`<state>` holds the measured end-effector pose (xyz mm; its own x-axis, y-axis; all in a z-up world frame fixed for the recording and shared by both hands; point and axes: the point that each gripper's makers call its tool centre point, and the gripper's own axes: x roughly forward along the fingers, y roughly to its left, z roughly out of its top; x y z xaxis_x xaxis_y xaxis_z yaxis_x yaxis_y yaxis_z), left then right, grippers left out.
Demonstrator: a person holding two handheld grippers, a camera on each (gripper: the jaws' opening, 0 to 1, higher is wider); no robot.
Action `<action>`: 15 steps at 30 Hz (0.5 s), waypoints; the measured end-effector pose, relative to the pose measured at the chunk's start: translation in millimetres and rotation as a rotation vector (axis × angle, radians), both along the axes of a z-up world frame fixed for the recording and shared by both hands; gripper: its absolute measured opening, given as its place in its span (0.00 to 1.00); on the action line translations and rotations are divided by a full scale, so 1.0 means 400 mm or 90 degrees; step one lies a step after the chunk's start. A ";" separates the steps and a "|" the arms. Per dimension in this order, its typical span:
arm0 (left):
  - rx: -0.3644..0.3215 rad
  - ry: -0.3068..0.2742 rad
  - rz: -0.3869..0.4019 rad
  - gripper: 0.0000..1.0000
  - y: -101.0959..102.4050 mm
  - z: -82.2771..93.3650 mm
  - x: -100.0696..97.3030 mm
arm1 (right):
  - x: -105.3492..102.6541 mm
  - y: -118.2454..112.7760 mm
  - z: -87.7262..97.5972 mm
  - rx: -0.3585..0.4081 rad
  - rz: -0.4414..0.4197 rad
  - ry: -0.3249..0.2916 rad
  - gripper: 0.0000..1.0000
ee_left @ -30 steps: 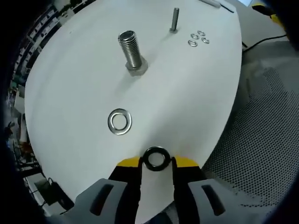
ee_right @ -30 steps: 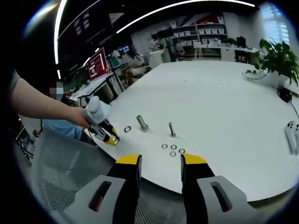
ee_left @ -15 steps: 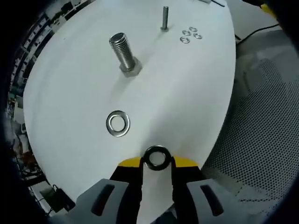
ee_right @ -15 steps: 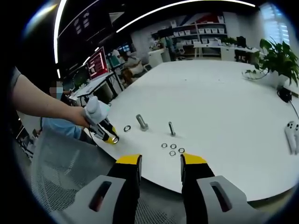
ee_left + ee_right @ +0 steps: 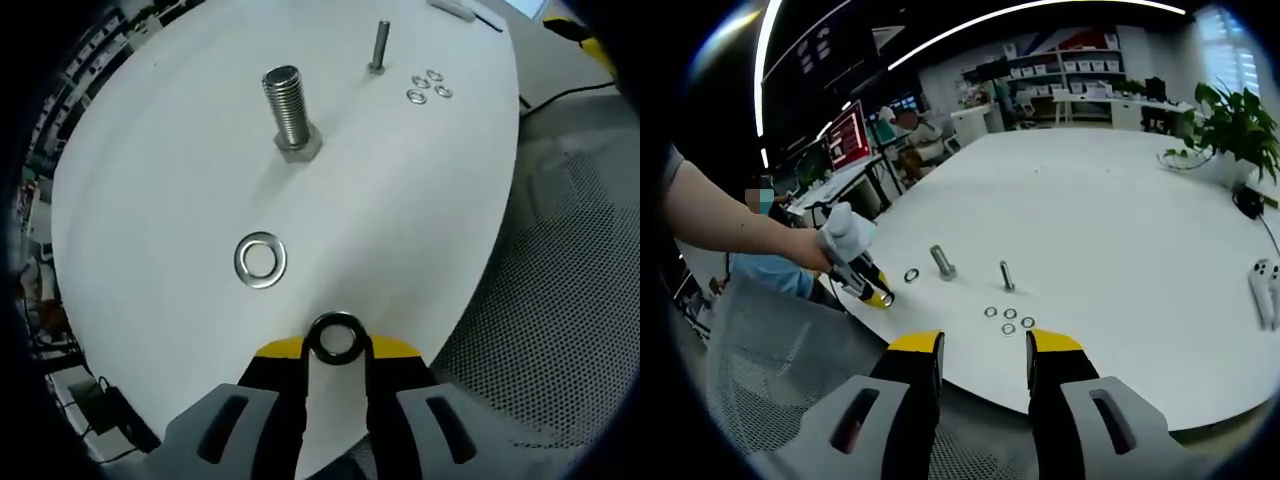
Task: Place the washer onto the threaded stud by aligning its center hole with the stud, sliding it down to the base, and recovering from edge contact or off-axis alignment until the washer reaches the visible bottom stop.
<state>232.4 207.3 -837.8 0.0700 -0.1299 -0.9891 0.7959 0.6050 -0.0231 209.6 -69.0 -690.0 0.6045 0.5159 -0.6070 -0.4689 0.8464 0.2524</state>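
The dark washer (image 5: 335, 338) is sitting clamped edge-on between the tips of the left claw (image 5: 335, 345), its hole facing the camera, so its flat face is standing roughly upright and not yet level over anything. The large threaded stud (image 5: 287, 108) is rising from its hex base (image 5: 298, 148) well ahead of that claw and a little to the left in the left gripper view, its long axis pointing up off the white tabletop (image 5: 400, 200). So the move is turning on this: the washer is lying short of the stud and low, and, as I judge it, will need carrying forward, lifting above the stud's top and tipping flat so the hole is lining up with the stud's axis.

Between the claw and the stud a bright silver washer (image 5: 260, 260) is lying flat on the tabletop, apart from both. Farther off, beyond the big stud, a thinner stud (image 5: 379, 46) is standing upright, with a small cluster of little washers (image 5: 427, 86) just beside it.

The right claw (image 5: 983, 350) is hanging at the tabletop's near edge with its jaws apart and nothing between them, well away from the studs; from its view the left claw (image 5: 876, 296) is plainly the nearer one to the large stud (image 5: 942, 263).
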 end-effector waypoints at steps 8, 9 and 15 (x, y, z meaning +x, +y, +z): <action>0.004 0.001 0.023 0.21 -0.002 -0.004 0.000 | -0.001 0.000 -0.001 -0.001 0.000 0.001 0.36; 0.004 0.000 0.028 0.21 -0.002 -0.004 0.001 | -0.001 0.000 -0.001 -0.001 0.000 0.001 0.36; -0.001 -0.011 0.055 0.22 -0.005 -0.004 0.001 | -0.001 0.001 -0.001 -0.001 0.001 0.001 0.36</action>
